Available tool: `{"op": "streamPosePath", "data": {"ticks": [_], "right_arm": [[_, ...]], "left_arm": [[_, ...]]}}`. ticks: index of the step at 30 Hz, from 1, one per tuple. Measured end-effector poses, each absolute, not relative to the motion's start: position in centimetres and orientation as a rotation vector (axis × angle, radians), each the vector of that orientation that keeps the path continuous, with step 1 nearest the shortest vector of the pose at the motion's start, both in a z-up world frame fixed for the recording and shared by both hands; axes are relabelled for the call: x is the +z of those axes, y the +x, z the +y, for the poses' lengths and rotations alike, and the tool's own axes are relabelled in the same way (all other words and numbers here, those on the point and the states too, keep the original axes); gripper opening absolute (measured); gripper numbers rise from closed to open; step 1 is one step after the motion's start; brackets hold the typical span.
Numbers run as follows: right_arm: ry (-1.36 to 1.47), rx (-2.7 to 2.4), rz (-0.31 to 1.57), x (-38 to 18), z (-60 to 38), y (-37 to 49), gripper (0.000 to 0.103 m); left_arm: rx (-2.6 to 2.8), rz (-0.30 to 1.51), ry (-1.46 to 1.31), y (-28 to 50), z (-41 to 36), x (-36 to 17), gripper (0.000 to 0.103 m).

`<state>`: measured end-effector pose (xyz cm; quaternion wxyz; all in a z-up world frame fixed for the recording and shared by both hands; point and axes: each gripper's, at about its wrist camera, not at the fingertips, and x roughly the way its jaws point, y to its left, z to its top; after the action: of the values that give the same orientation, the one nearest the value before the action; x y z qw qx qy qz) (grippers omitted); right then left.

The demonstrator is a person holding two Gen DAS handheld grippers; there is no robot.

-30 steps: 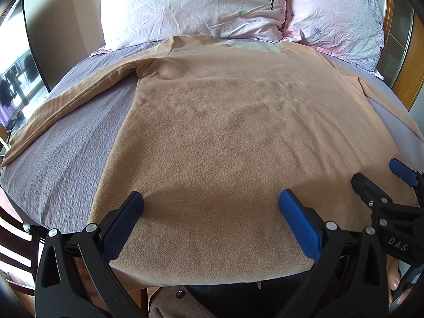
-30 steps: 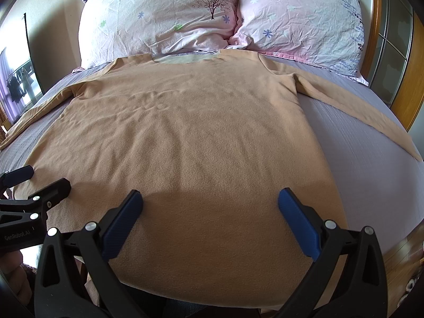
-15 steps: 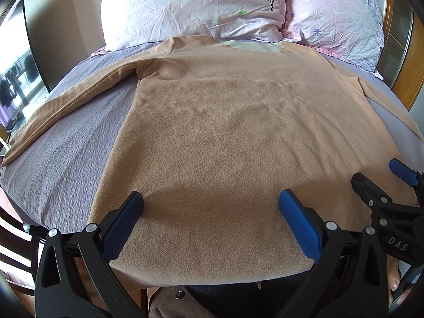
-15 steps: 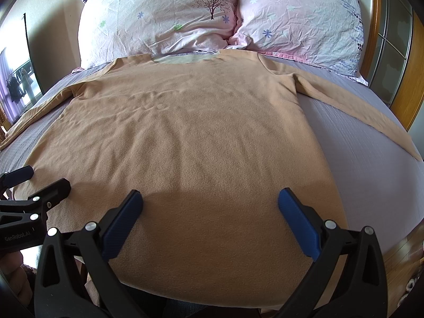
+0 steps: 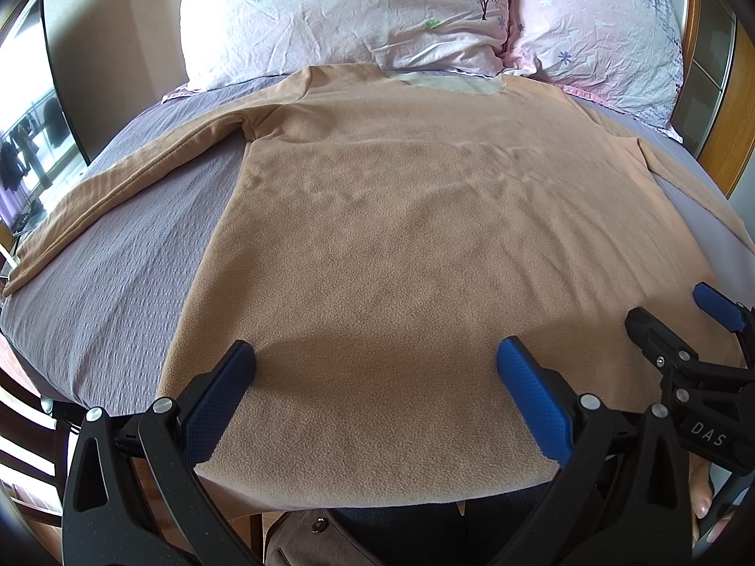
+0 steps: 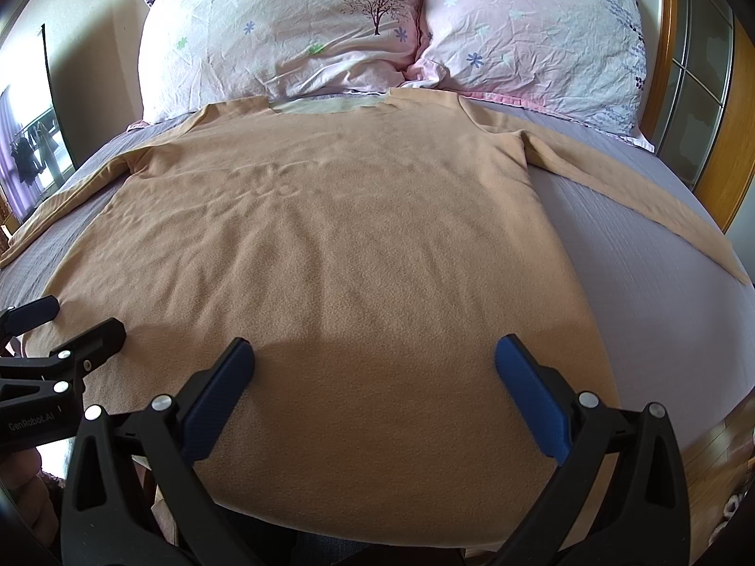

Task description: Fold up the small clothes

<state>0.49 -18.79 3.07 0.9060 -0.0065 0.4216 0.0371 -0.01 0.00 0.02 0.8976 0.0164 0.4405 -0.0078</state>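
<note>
A tan long-sleeved fleece top (image 5: 415, 245) lies flat on the bed, collar toward the pillows, both sleeves spread outward; it also shows in the right wrist view (image 6: 330, 254). My left gripper (image 5: 375, 358) is open and empty, hovering over the left part of the hem. My right gripper (image 6: 373, 353) is open and empty over the right part of the hem. Each gripper shows at the other view's edge: the right one (image 5: 670, 320), the left one (image 6: 71, 320). The hem hangs slightly over the bed's near edge.
The bed has a grey-purple sheet (image 5: 118, 273). Two pink floral pillows (image 6: 292, 37) lie at the head. A wooden headboard frame (image 6: 722, 141) stands at right. A wall mirror (image 5: 28, 141) is at left. My clothed lap shows below the hem (image 5: 401, 533).
</note>
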Motion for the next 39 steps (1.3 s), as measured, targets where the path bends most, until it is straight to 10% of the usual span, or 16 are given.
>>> {"op": "streamPosePath", "data": {"ticks": [39], "right_arm": [[0.182, 0.179, 0.850, 5.0, -23.8, 1.2, 0.101]], "left_arm": [[-0.068, 0.919, 0.065, 0.0, 0.1, 0.2, 0.102]]}}
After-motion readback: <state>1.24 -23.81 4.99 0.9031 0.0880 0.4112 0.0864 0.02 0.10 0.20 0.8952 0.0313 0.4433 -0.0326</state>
